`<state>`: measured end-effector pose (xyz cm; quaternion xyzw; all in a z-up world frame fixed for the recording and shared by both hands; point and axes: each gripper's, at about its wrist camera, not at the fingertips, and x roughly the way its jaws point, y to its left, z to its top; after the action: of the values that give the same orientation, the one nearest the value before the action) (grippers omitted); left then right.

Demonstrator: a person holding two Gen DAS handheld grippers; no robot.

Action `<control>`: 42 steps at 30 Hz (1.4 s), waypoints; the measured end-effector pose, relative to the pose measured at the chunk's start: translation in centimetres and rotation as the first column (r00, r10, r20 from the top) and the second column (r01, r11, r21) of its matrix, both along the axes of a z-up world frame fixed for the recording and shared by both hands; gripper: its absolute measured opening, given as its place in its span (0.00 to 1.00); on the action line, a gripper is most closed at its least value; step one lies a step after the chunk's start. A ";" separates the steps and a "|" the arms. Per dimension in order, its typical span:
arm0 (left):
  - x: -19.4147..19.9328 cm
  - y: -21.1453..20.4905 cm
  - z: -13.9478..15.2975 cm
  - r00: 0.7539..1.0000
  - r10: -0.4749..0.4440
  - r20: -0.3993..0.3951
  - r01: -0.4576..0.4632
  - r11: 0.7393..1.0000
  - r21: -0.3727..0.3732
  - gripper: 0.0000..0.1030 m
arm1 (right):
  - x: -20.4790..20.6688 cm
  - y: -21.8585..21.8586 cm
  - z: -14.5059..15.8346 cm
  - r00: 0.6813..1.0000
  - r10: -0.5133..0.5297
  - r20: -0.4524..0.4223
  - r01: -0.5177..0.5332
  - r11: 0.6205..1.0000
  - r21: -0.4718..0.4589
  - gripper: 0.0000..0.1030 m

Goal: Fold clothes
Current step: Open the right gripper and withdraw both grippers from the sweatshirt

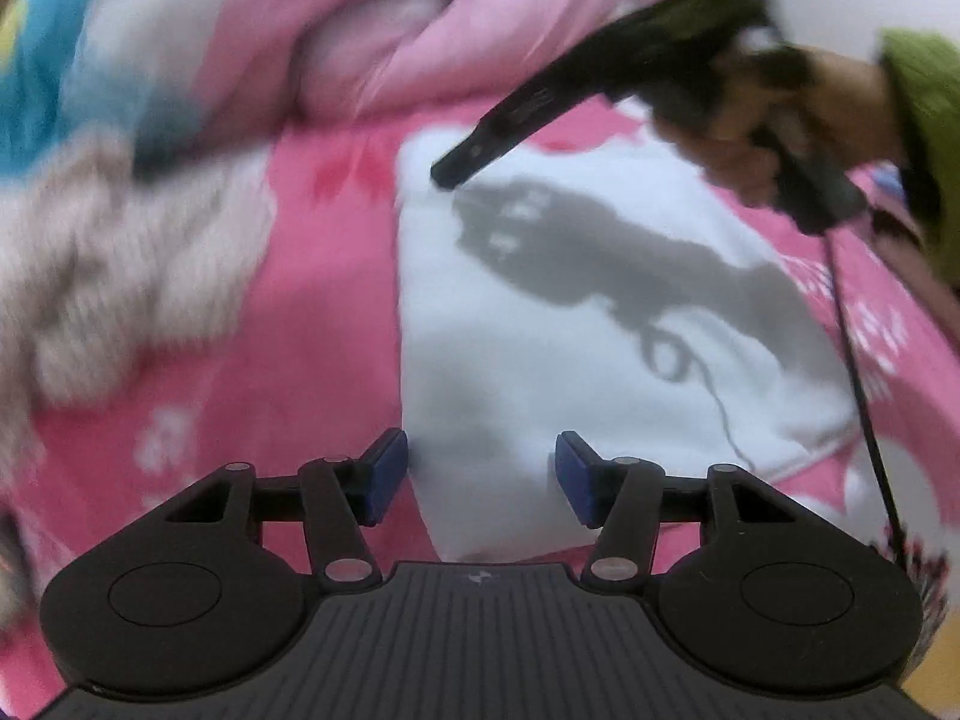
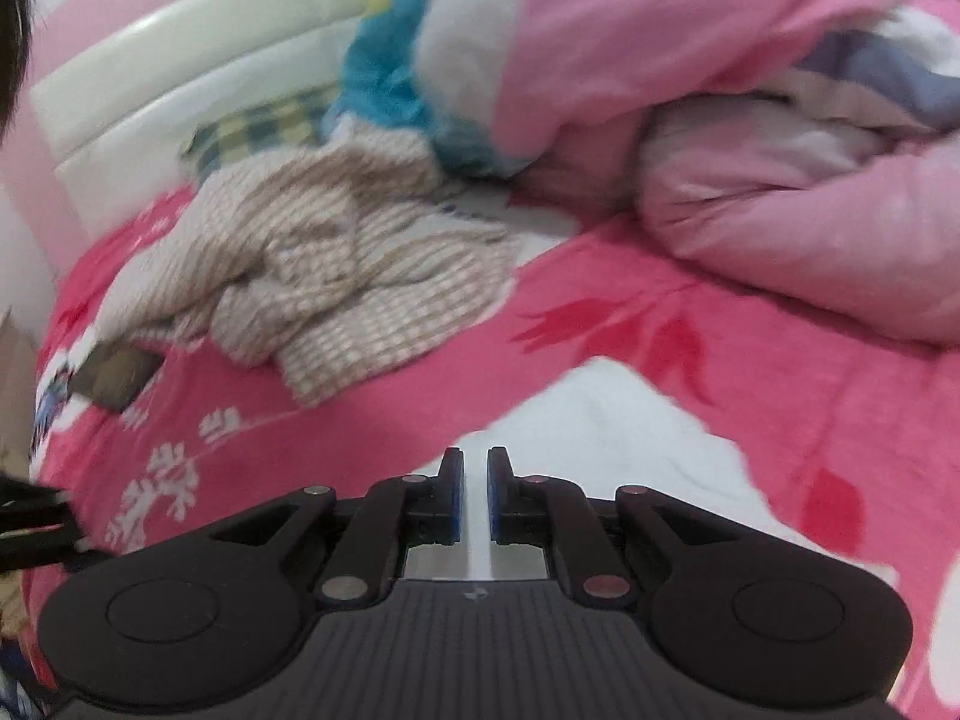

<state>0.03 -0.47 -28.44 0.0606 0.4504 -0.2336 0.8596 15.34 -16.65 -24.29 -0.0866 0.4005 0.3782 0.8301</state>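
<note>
White, soft cotton-like cloth, a folded garment (image 1: 600,360), lies flat on the pink fleece bedspread with white snowflake and red leaf prints (image 1: 288,396), right under both my tools. I judge it light and limp: it will sag and slide on the fleece, so I would pinch a corner or a folded edge rather than the middle, taking every layer together.

My left gripper (image 1: 482,478) hangs with its blue pads apart and nothing between them, just over the garment's near edge. My right gripper (image 2: 474,495) has its jaws nearly together, only a thin slit showing, and I see no cloth caught in it.

From the left wrist I see my right hand (image 1: 744,126) holding that tool, its tip at the garment's far corner, casting a shadow. From the right wrist come the crumpled beige striped knit (image 2: 336,252), the bunched pale pink quilt (image 2: 780,228) and the cream padded headboard (image 2: 198,54).
</note>
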 end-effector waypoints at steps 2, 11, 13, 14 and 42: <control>1.1 0.8 -1.2 0.996 0.047 -0.078 -0.051 0.997 -0.057 0.56 | 0.6 0.7 -1.2 1.000 0.001 0.019 0.000 0.998 -0.069 0.06; 0.9 2.8 -2.3 0.980 0.090 -0.179 -0.122 0.976 -0.179 0.56 | 4.3 -2.1 -0.6 0.968 -0.248 0.034 0.249 0.968 -0.019 0.09; 0.9 2.5 -2.5 0.982 0.070 -0.174 -0.101 0.979 -0.179 0.56 | 5.0 -1.0 -0.9 0.977 -0.214 -0.002 0.214 0.977 -0.010 0.18; 0.8 2.6 -2.5 0.983 0.063 -0.172 -0.094 0.979 -0.180 0.56 | 5.4 -0.3 -1.3 0.980 -0.198 -0.003 0.198 0.980 -0.025 0.22; -0.9 5.1 -1.8 0.985 -0.078 -0.152 0.047 0.979 -0.197 0.55 | 1.5 -2.8 1.2 0.936 -0.352 -0.025 0.350 0.935 -0.052 0.00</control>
<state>-0.89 4.62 -30.21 -0.0277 0.4907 -0.3070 0.8150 16.80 -19.40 -23.10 -0.0267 0.4326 0.2158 0.8750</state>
